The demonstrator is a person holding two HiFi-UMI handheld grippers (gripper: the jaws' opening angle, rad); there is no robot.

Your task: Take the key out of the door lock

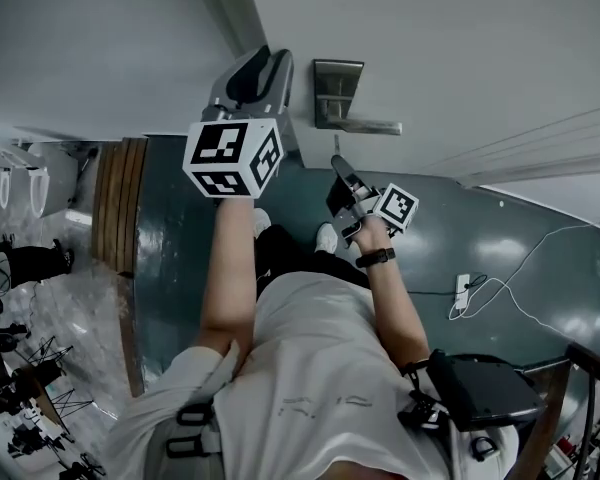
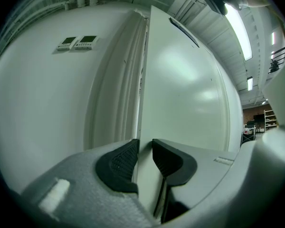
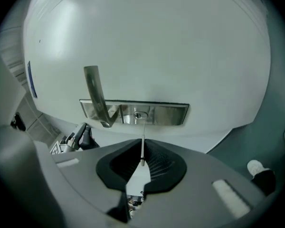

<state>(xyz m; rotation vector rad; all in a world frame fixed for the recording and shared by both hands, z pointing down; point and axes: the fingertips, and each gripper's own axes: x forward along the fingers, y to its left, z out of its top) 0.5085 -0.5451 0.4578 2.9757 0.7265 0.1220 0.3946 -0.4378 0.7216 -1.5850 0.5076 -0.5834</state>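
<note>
Lower centre, right gripper view: thin silver key (image 3: 143, 141) pinched edge-on by clenched right gripper (image 3: 142, 151), blade reaching keyhole in brushed steel lock plate (image 3: 166, 114); seated or free, unclear. Lower centre, left gripper view: left gripper (image 2: 143, 153) clamps edge of white door (image 2: 180, 89), likely steadying it.

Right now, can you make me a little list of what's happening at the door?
Left gripper: clamped on the edge of the white door
Right gripper: shut on the key
Key: blade points at the keyhole; can't tell if its tip is still inside
Handle: metal lever beside the keyhole
</note>
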